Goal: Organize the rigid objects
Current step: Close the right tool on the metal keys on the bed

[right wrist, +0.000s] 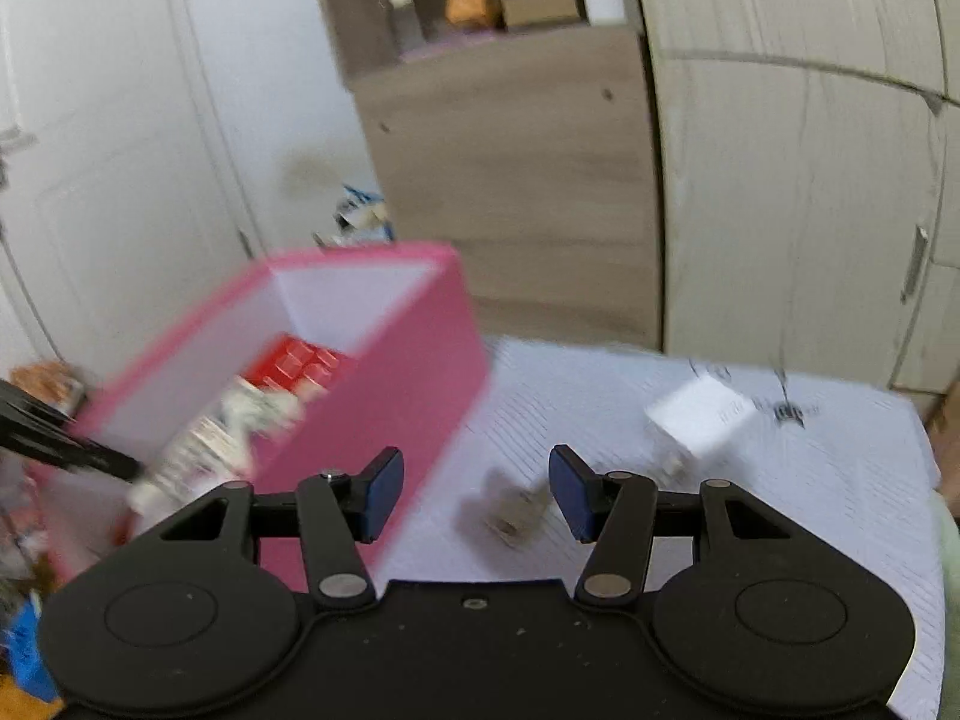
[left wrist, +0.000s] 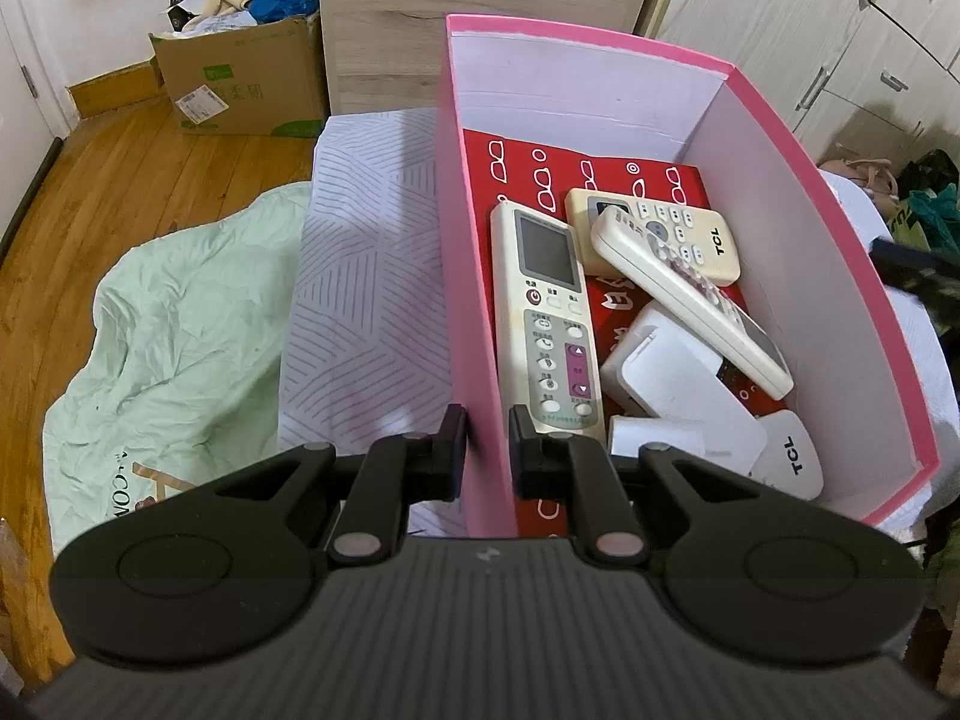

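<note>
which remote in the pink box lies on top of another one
The slim white remote, lying slantwise across the cream TCL remote; the screen remote lies apart.

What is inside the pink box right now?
The pink box holds three remote controls, white adapters and a red printed sheet. Whatever lies beneath them is hidden.

A bed with a white line-patterned cover (right wrist: 750,510) is carrying the items. A pink box (left wrist: 840,312) is sitting at its left in the right-wrist frame. A white cube-shaped item (right wrist: 702,417) and a small blurred grey item (right wrist: 510,513) are lying at right of centre.
</note>
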